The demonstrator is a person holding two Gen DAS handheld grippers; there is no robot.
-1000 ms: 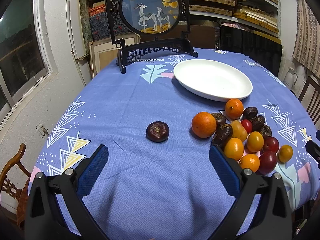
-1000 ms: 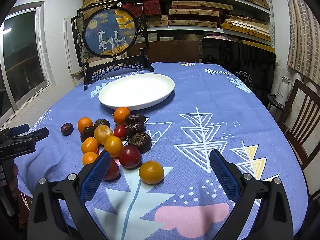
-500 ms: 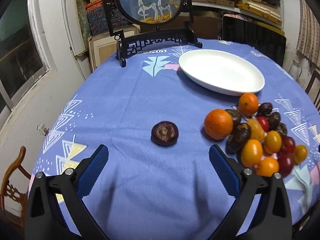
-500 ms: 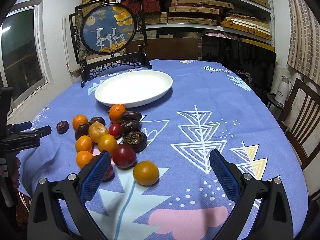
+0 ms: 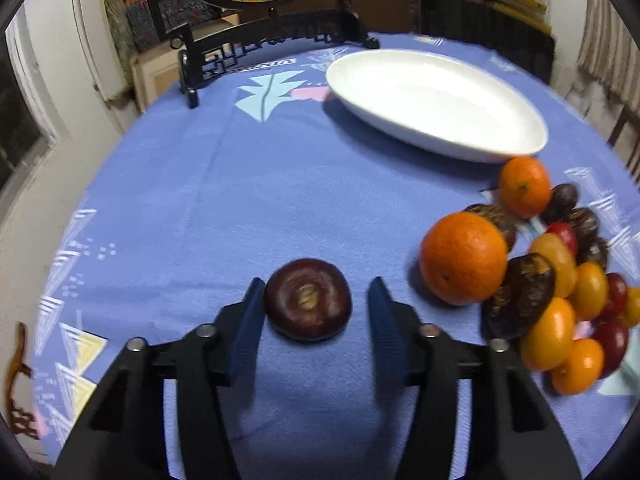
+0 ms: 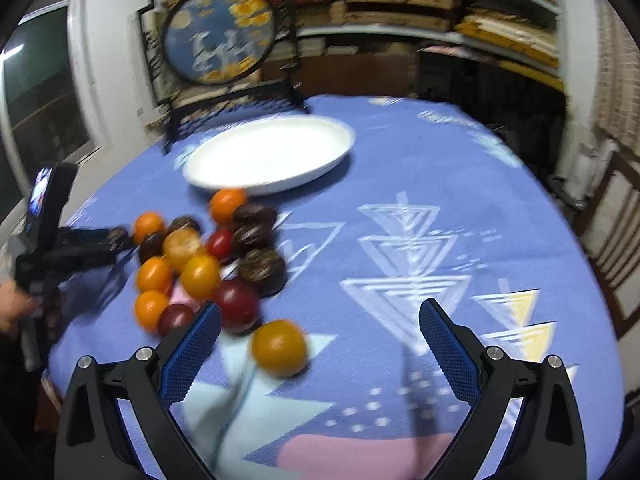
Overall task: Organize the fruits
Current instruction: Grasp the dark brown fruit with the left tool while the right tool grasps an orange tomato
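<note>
A lone dark brown round fruit [image 5: 308, 299] lies on the blue tablecloth between the fingers of my left gripper [image 5: 316, 300]. The jaws have narrowed around it; the left finger is at its side and the right finger stands a small gap away. A pile of oranges, yellow, red and dark fruits [image 5: 536, 276] lies to the right, below the empty white oval plate [image 5: 436, 96]. My right gripper [image 6: 320, 340] is wide open and empty, with an orange fruit [image 6: 279, 347] between its fingers on the cloth. The pile [image 6: 208, 260] and plate [image 6: 272, 156] lie beyond it.
A round painted screen on a black stand [image 5: 264, 12] stands at the table's far edge. Shelves of boxes [image 6: 440, 12] line the back wall. A wooden chair [image 6: 616, 232] stands at the right. The left gripper body [image 6: 60, 240] shows in the right wrist view.
My left gripper has moved forward and down to the lone dark fruit and its jaws have narrowed around it. My right gripper has moved forward toward the fruit pile.
</note>
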